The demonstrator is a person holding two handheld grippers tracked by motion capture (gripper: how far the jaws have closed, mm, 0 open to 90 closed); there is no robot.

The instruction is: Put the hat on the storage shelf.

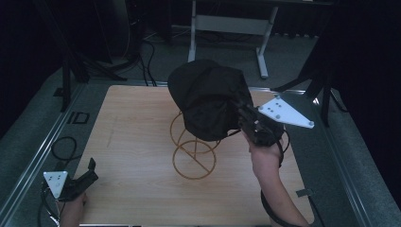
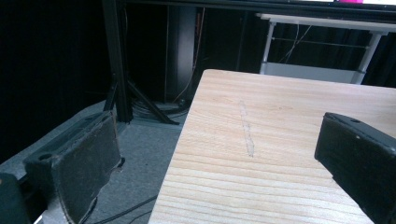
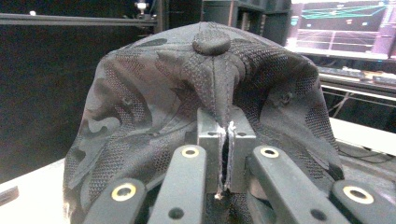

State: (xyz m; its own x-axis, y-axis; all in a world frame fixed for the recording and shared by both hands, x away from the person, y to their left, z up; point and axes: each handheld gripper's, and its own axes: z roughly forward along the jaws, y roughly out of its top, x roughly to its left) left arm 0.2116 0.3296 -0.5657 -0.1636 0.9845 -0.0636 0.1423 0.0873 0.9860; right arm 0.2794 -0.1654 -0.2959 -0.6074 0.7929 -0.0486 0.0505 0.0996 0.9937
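A dark camouflage cap (image 1: 208, 94) hangs over the top of a gold wire stand (image 1: 194, 153) in the middle of the wooden table (image 1: 137, 142). My right gripper (image 1: 246, 116) is shut on a fold of the cap's crown, held from the right side. In the right gripper view the cap (image 3: 154, 107) bulges above the closed jaws, and its top button (image 3: 211, 44) is clear. My left gripper (image 1: 87, 172) rests open at the table's front left corner; in the left gripper view its jaws stand wide apart over the table's left edge (image 2: 187, 126), with nothing between them.
A white metal frame (image 1: 227, 28) stands on the floor beyond the table. Black cables (image 1: 64, 146) lie on the grey floor at the left. Dark stand legs (image 1: 321, 90) rise near the back right corner. A faint scratch (image 2: 246, 130) marks the tabletop.
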